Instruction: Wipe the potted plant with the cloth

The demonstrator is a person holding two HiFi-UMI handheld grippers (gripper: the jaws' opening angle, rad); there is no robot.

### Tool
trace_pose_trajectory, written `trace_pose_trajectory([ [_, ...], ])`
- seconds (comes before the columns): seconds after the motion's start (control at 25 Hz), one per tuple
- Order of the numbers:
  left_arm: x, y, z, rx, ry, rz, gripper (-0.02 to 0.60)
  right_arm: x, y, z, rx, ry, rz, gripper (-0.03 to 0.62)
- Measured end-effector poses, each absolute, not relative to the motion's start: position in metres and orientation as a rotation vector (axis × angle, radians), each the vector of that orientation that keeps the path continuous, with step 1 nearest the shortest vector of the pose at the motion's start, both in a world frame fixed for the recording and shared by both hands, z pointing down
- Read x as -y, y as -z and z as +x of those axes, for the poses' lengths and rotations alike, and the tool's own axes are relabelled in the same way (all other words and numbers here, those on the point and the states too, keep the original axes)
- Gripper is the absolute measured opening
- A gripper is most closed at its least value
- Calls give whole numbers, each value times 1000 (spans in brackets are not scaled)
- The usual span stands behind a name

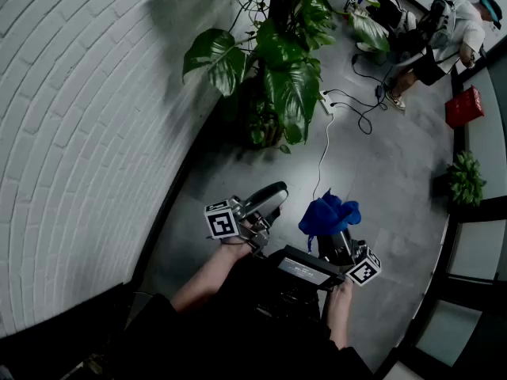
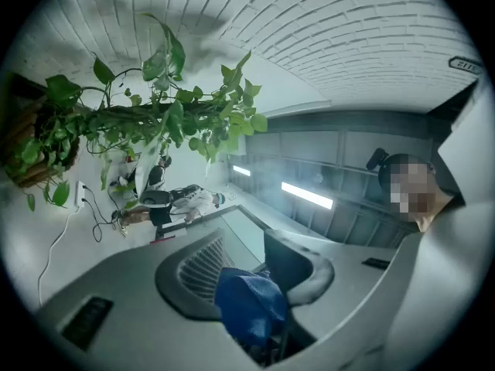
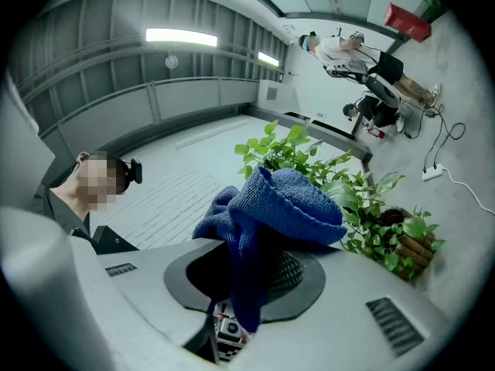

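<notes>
Cloth [image 3: 286,199] juts lengthwise from right gripper [image 3: 246,284] toward potted plant [image 3: 290,151].

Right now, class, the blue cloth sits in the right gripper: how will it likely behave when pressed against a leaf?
The blue cloth will probably flop, since it droops over the right gripper in loose folds. Its looped terry surface suggests it drags rather than slides. It looks light, so it would likely mould around the potted plant's leaves.
</notes>
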State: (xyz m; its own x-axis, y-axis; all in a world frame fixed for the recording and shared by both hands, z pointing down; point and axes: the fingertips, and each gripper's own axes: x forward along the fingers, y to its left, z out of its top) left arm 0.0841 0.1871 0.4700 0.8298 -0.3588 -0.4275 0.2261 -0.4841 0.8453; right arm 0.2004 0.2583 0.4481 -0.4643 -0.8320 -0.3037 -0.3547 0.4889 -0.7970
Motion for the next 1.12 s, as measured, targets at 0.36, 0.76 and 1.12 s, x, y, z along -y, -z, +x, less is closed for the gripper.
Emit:
trace_pose_trajectory([
  [0.36, -131, -489, 88, 281, 634, 2008, 247, -192, -456, 216, -2142, 830, -987, 109],
  [0.76, -29, -516, 138, 628, 552, 2018, 337, -74, -436, 286, -2232, 818, -790, 109],
  [1.12, 34, -556, 170, 885, 494, 1937, 357, -17, -446, 335, -2296, 905, -676, 109],
])
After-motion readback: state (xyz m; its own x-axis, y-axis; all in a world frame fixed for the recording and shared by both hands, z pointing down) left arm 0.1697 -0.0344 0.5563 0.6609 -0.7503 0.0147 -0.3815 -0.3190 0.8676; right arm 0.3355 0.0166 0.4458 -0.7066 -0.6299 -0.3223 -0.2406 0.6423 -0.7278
